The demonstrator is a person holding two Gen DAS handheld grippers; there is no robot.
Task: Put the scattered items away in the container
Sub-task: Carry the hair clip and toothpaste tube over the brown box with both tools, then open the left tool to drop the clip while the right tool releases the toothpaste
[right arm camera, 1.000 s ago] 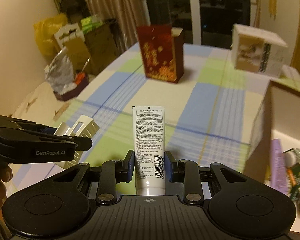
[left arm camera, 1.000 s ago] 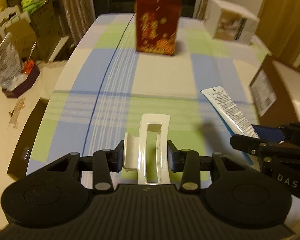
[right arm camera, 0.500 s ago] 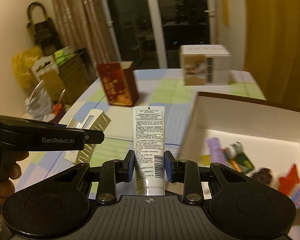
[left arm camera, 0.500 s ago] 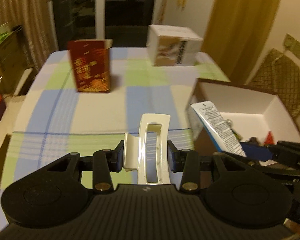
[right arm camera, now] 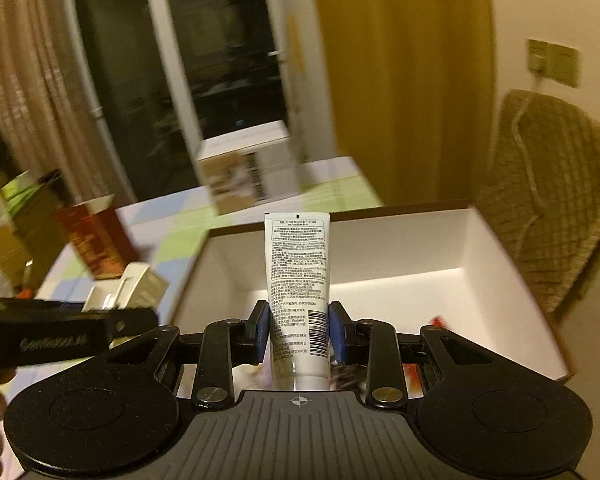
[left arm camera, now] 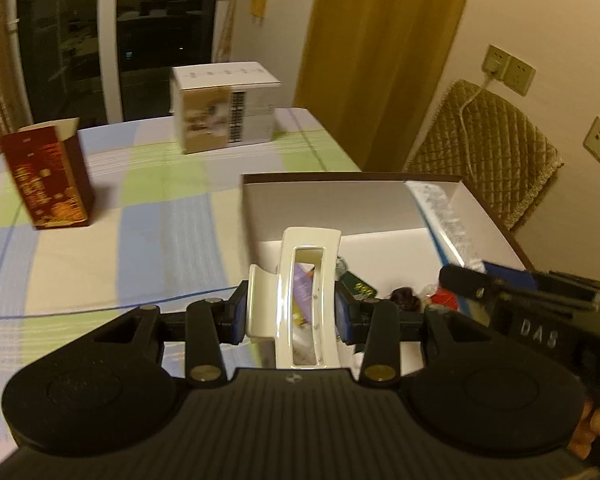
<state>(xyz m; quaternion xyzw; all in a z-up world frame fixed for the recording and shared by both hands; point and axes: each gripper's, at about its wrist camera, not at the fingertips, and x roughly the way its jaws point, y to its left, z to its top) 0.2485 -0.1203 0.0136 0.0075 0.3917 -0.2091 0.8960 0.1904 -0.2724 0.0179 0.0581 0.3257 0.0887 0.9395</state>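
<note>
My left gripper (left arm camera: pixel 290 314) is shut on a cream hair claw clip (left arm camera: pixel 306 276), held over the near left corner of the open white-lined box (left arm camera: pixel 340 204). My right gripper (right arm camera: pixel 298 330) is shut on a white tube (right arm camera: pixel 298 276) with printed text, held upright above the same box (right arm camera: pixel 412 244). In the left wrist view the tube (left arm camera: pixel 440 216) sticks up at the right, over the box's right side. Several small items (left arm camera: pixel 404 294) lie on the box floor, partly hidden by both grippers.
A dark red gift box (left arm camera: pixel 46 178) stands on the checked tablecloth (left arm camera: pixel 140 216) at left. A white carton (left arm camera: pixel 224 108) sits at the table's far end. A quilted chair back (left arm camera: pixel 488 152) stands behind the box, with a yellow curtain (left arm camera: pixel 380 56) beyond.
Both grippers swung right with their loads, from over the tablecloth to over the open box. The box now fills the middle of both views.
</note>
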